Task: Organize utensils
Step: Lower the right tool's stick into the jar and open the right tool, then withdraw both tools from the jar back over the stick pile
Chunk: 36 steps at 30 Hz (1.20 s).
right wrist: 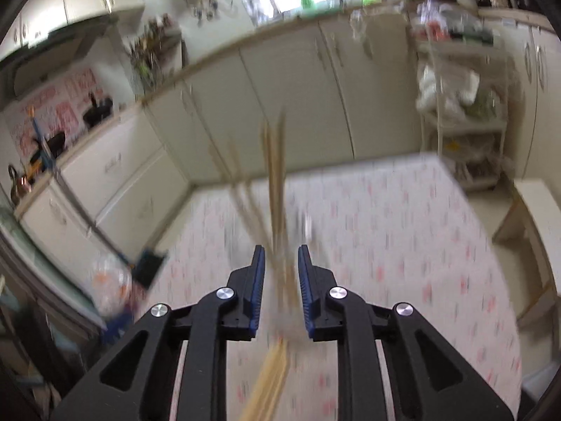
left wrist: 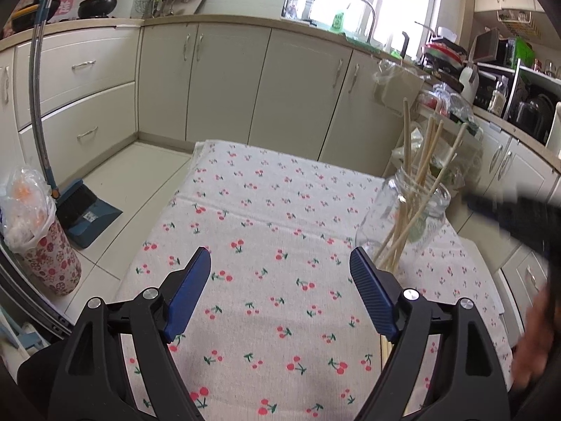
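Left gripper [left wrist: 280,263] jaws wide apart, empty, beside glass jar [left wrist: 403,217] holding chopsticks [left wrist: 426,161]. Right gripper [right wrist: 280,263] view blurred; chopsticks between its part-open jaws, grip unclear.

Tablecloth [left wrist: 280,210]: off-white w/ red cherry print, green stems. Left gripper [left wrist: 280,263]: black frame, blue ribbed pads [left wrist: 371,291]; right gripper [right wrist: 280,263] same colours. Chopsticks [left wrist: 406,147] at 2 o'clock: pale tan, in clear glass jar [left wrist: 410,210] w/ faint white lettering. Dustpan [left wrist: 87,214] at 9 o'clock: blue. Bin [left wrist: 49,259]: pink-red floral. Cabinets [left wrist: 224,84]: cream. Right view blurred; the loose sticks [right wrist: 270,375] at 6 o'clock look yellowish.
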Each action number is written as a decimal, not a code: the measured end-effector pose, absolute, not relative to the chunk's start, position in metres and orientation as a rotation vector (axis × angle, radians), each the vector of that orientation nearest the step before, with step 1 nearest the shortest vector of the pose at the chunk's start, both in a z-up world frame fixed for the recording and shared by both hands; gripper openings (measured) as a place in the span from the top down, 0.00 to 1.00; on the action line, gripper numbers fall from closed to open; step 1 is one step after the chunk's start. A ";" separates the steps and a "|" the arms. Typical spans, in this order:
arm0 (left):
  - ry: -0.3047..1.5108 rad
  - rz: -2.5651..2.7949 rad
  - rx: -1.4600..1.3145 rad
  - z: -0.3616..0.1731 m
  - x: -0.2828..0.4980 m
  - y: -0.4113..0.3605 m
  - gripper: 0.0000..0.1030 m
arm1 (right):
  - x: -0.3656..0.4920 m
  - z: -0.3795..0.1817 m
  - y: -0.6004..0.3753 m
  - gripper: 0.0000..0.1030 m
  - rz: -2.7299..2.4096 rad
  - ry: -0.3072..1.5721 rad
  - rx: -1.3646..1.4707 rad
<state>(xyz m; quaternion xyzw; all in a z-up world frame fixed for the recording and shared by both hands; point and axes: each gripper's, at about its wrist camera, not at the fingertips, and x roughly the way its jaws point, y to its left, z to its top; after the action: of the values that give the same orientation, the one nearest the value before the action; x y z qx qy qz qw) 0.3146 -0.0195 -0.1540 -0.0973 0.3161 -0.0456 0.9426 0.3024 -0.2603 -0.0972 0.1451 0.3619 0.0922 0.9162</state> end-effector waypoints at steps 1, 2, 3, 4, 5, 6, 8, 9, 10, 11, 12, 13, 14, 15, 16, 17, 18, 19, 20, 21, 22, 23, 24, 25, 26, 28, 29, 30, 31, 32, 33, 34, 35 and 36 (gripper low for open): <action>0.655 -0.093 -0.192 -0.155 0.313 -0.021 0.24 | 0.291 -0.111 -0.254 0.81 0.200 0.796 0.284; 0.662 -0.093 -0.187 -0.156 0.313 -0.022 0.24 | 0.282 -0.122 -0.249 0.81 0.211 0.836 0.274; 0.669 -0.093 -0.183 -0.157 0.312 -0.022 0.24 | 0.276 -0.129 -0.245 0.81 0.219 0.862 0.266; 0.679 -0.095 -0.178 -0.158 0.311 -0.024 0.24 | 0.267 -0.141 -0.239 0.81 0.224 0.898 0.249; 0.685 -0.096 -0.173 -0.159 0.310 -0.025 0.23 | 0.263 -0.146 -0.236 0.81 0.225 0.913 0.242; 0.690 -0.097 -0.170 -0.160 0.309 -0.026 0.23 | 0.258 -0.154 -0.232 0.81 0.225 0.934 0.232; 0.703 -0.100 -0.161 -0.161 0.306 -0.028 0.23 | 0.253 -0.161 -0.225 0.81 0.218 0.954 0.209; 0.708 -0.101 -0.158 -0.161 0.305 -0.028 0.22 | 0.252 -0.165 -0.222 0.81 0.215 0.965 0.192; 0.712 -0.102 -0.156 -0.162 0.303 -0.029 0.22 | 0.253 -0.167 -0.220 0.81 0.213 0.974 0.179; 0.717 -0.103 -0.153 -0.163 0.302 -0.030 0.22 | 0.253 -0.169 -0.217 0.81 0.211 0.982 0.163; 0.722 -0.105 -0.150 -0.163 0.301 -0.030 0.22 | 0.253 -0.172 -0.215 0.81 0.203 0.989 0.142; 0.725 -0.106 -0.148 -0.163 0.299 -0.031 0.22 | 0.254 -0.174 -0.214 0.81 0.198 0.998 0.125; 0.727 -0.107 -0.148 -0.164 0.299 -0.031 0.22 | 0.257 -0.175 -0.213 0.81 0.194 1.005 0.111; 0.731 -0.109 -0.147 -0.165 0.298 -0.031 0.22 | 0.256 -0.177 -0.212 0.81 0.190 1.009 0.101; 0.736 -0.111 -0.146 -0.165 0.298 -0.032 0.22 | 0.256 -0.178 -0.211 0.81 0.191 1.008 0.085; 0.742 -0.114 -0.145 -0.166 0.298 -0.032 0.22 | 0.255 -0.179 -0.210 0.81 0.186 1.006 0.064; 0.748 -0.117 -0.142 -0.167 0.298 -0.034 0.21 | 0.256 -0.179 -0.209 0.81 0.172 1.003 0.033; 0.754 -0.121 -0.139 -0.168 0.298 -0.035 0.21 | 0.256 -0.180 -0.210 0.81 0.160 1.001 0.021; 0.764 -0.130 -0.133 -0.169 0.299 -0.038 0.21 | 0.258 -0.181 -0.213 0.82 0.154 1.000 0.023; 0.774 -0.141 -0.127 -0.171 0.299 -0.040 0.21 | 0.260 -0.181 -0.216 0.82 0.148 1.000 0.031; 0.790 -0.160 -0.115 -0.172 0.301 -0.046 0.21 | 0.262 -0.181 -0.221 0.83 0.141 1.000 0.038; 0.801 -0.171 -0.103 -0.174 0.302 -0.049 0.21 | 0.266 -0.181 -0.226 0.85 0.136 1.001 0.039; 0.814 -0.187 -0.085 -0.175 0.303 -0.056 0.21 | 0.267 -0.181 -0.229 0.87 0.137 1.001 0.042; 0.826 -0.206 -0.059 -0.177 0.306 -0.064 0.21 | 0.269 -0.181 -0.232 0.89 0.134 1.001 0.040; 0.835 -0.217 -0.040 -0.180 0.307 -0.070 0.21 | 0.271 -0.181 -0.235 0.89 0.133 1.001 0.033; 0.859 -0.233 0.001 -0.185 0.312 -0.084 0.21 | 0.272 -0.182 -0.238 0.89 0.134 1.000 0.023; 0.869 -0.236 0.013 -0.187 0.314 -0.088 0.22 | 0.272 -0.182 -0.240 0.89 0.138 0.999 0.019; 0.878 -0.236 0.024 -0.189 0.316 -0.092 0.21 | 0.271 -0.182 -0.242 0.89 0.142 0.997 0.015; 0.888 -0.230 0.034 -0.191 0.318 -0.096 0.21 | 0.270 -0.182 -0.243 0.89 0.145 0.995 0.013; 0.903 -0.228 0.041 -0.194 0.320 -0.098 0.22 | 0.270 -0.182 -0.245 0.89 0.152 0.992 0.015; 0.915 -0.231 0.045 -0.196 0.322 -0.100 0.22 | 0.268 -0.182 -0.246 0.89 0.159 0.989 0.019; 0.924 -0.227 0.056 -0.197 0.324 -0.103 0.22 | 0.268 -0.182 -0.247 0.89 0.164 0.987 0.022; 0.929 -0.226 0.065 -0.198 0.325 -0.105 0.22 | 0.268 -0.183 -0.248 0.89 0.168 0.985 0.029; 0.932 -0.230 0.072 -0.199 0.326 -0.106 0.22 | 0.268 -0.183 -0.249 0.89 0.173 0.982 0.037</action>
<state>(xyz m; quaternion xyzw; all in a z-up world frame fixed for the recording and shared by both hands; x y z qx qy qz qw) 0.3257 -0.1062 -0.1990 0.0345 0.4484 -0.1106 0.8863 0.2678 -0.2493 -0.1829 0.0176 0.4709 0.0828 0.8781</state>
